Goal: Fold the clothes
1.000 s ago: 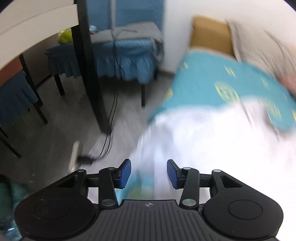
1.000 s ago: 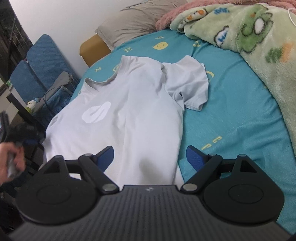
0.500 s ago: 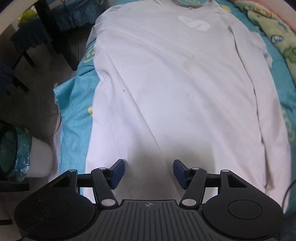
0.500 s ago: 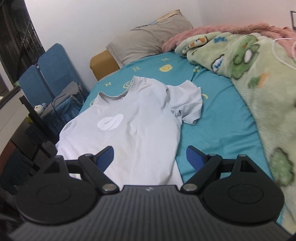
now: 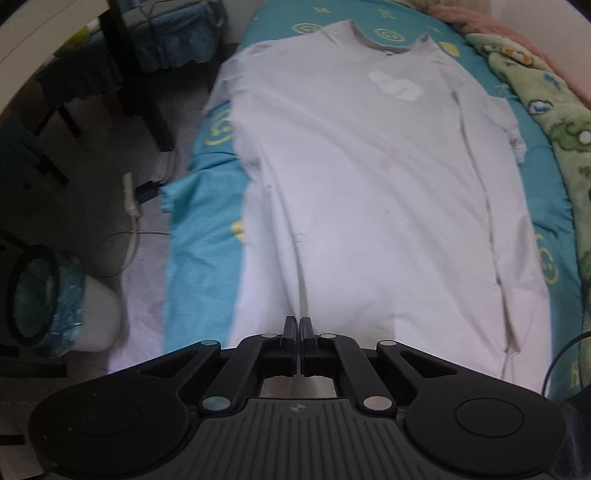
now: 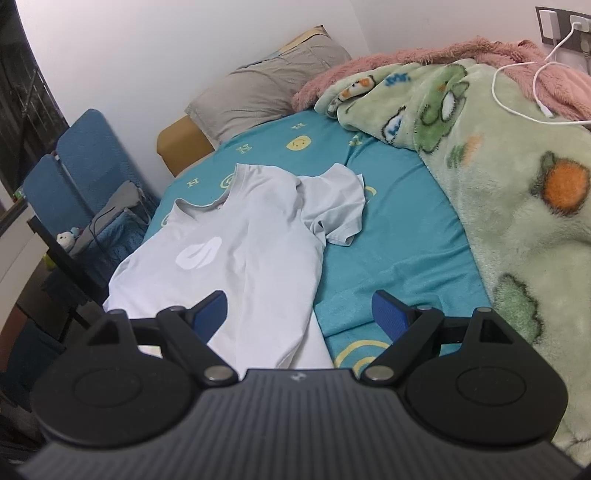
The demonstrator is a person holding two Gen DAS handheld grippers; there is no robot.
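On the bed [image 6: 399, 236], T-shirt [image 5: 369, 192] lies lengthwise, collar away; left tongs [image 5: 299, 325] pinch its hem, right tongs [image 6: 299, 314] spread.

T-shirt [image 5: 369, 206]: pale grey-white, white chest logo. Bedsheet [image 6: 399, 236]: teal, yellow smiley and letter motifs. Blanket [image 6: 517, 177]: light green fleece, cartoon prints, orange fruit, pink reverse. Pillow [image 6: 266, 92]: taupe. Right gripper [image 6: 299, 314]: black, blue pads.

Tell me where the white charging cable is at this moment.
In the right wrist view, the white cable lies at the upper right, draped over the green blanket and pink blanket, running up to a wall socket.
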